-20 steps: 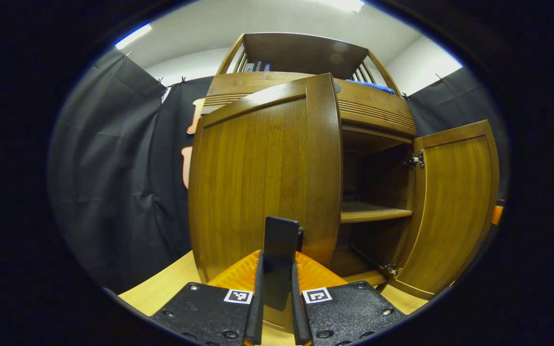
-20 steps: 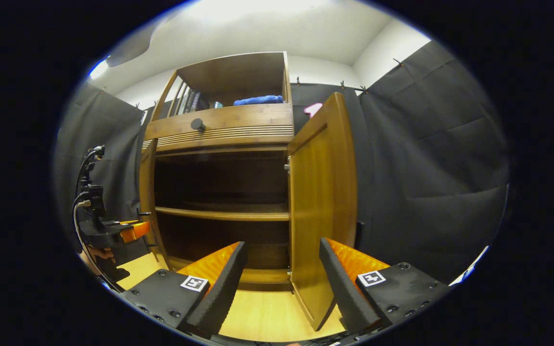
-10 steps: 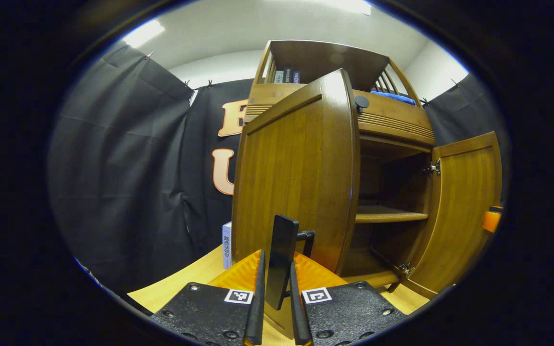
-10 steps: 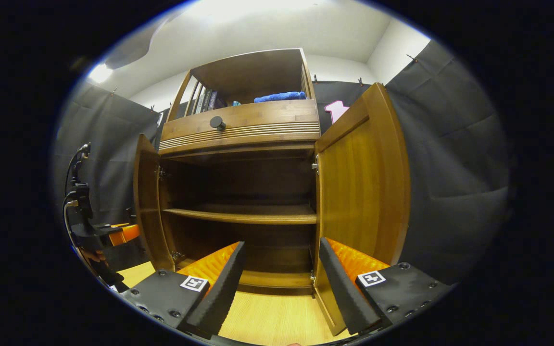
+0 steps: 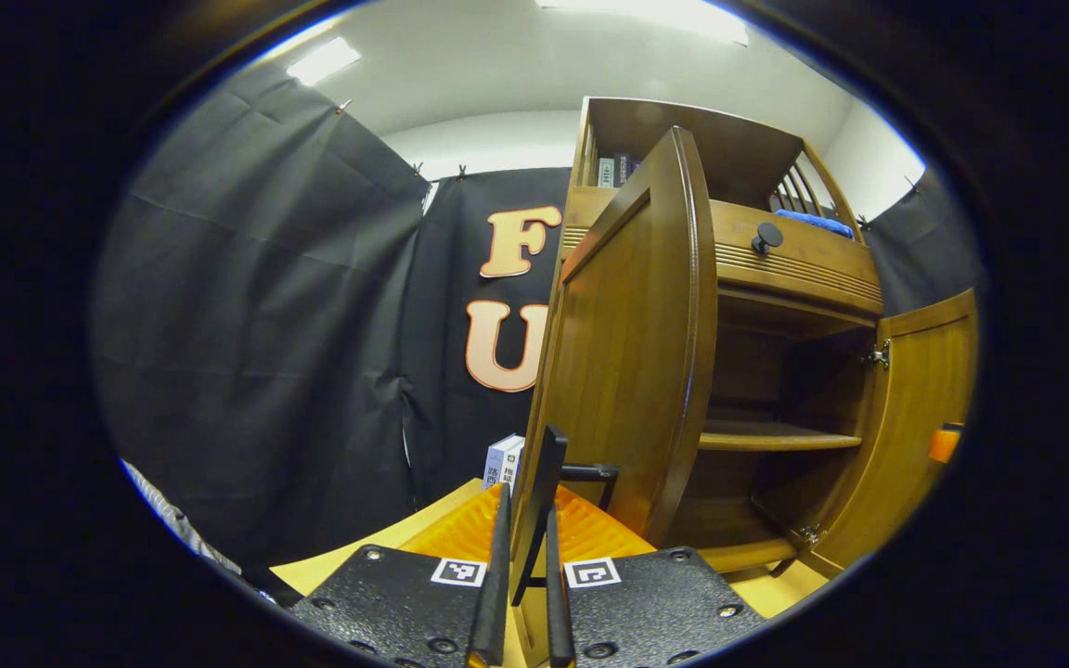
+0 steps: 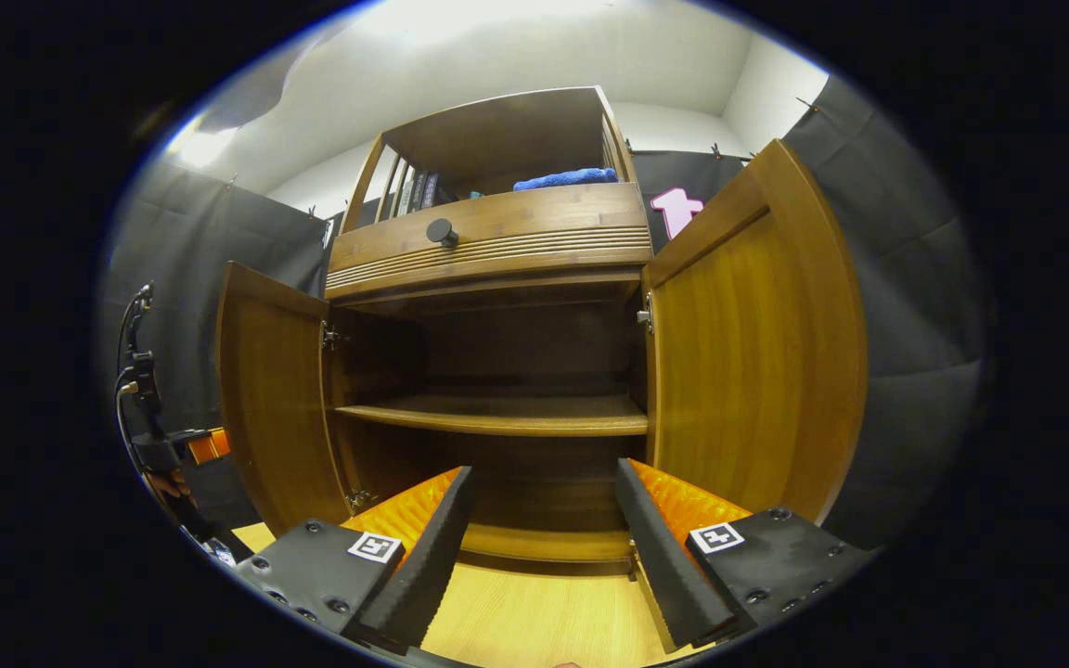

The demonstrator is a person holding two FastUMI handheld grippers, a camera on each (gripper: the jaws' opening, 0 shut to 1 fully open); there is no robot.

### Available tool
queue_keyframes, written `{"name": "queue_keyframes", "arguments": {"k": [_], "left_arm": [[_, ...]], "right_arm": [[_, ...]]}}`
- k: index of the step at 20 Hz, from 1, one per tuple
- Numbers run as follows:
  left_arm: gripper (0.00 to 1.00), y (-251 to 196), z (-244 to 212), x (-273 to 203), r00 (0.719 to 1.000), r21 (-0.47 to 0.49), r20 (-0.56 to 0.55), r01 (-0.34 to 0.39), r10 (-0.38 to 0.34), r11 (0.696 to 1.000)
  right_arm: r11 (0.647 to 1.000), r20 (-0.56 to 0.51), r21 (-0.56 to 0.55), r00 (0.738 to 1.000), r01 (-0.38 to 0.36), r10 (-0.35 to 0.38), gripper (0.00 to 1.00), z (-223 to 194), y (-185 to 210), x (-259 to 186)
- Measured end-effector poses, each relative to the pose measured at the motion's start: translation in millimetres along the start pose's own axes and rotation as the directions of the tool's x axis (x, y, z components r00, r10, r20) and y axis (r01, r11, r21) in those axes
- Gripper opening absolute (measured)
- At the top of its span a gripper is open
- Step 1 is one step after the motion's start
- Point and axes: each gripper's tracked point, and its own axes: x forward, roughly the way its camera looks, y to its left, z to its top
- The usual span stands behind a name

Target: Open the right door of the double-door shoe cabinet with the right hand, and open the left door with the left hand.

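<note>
A: Left gripper view. What does the left gripper [image 5: 523, 594] hold, and where is the left door [image 5: 623, 343]?

B: Its 2 fingers are closed on the dark handle [image 5: 548, 482] of the left door, which runs up between them near the door's lower free edge. The door stands swung out from the shoe cabinet [image 5: 780, 278], seen almost edge-on. Its long axis is vertical; its outer face points toward the booth's left side. The right door [image 5: 915, 417] stands open at the far side, and a small white box [image 5: 504, 459] sits beside the cabinet.

A: Right gripper view. What is the state of the right gripper [image 6: 544, 538]?

B: Its 2 fingers are spread apart and grip nothing. It faces the cabinet's open interior, with 1 shelf [image 6: 507, 417] across the middle. The right door [image 6: 757, 353] is swung wide, upright, its inner face turned toward the camera. The left door [image 6: 270, 399] is open likewise, with the left gripper [image 6: 205, 445] just beside it.

A: What could go wrong from here?

B: Judged from this pose, pulling the left door further could strain its hinges or rock the cabinet. A pull off the door's arc could also slip the handle from the fingers.
</note>
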Motion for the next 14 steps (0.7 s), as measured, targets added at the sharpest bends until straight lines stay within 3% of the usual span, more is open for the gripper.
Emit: {"name": "queue_keyframes", "arguments": {"k": [9, 10, 14], "left_arm": [[0.18, -11, -3, 0, 0.977, -0.08, -0.035, 0.205, -0.208, 0.975], [0.18, -13, -4, -1, 0.972, -0.084, -0.035, 0.227, -0.23, 0.97], [0.17, -16, -2, 0, 0.951, -0.095, -0.024, 0.305, -0.308, 0.948]], "right_arm": [[1.0, 0.003, -0.002, 1.0, -0.004, 0.004, 0.89, 2, 4, 7], [1.0, 0.002, -0.006, 1.0, -0.001, 0.001, 0.98, 3, 4, 7], [1.0, -0.001, -0.013, 1.0, 0.008, -0.008, 0.98, 5, 8, 9]]}}
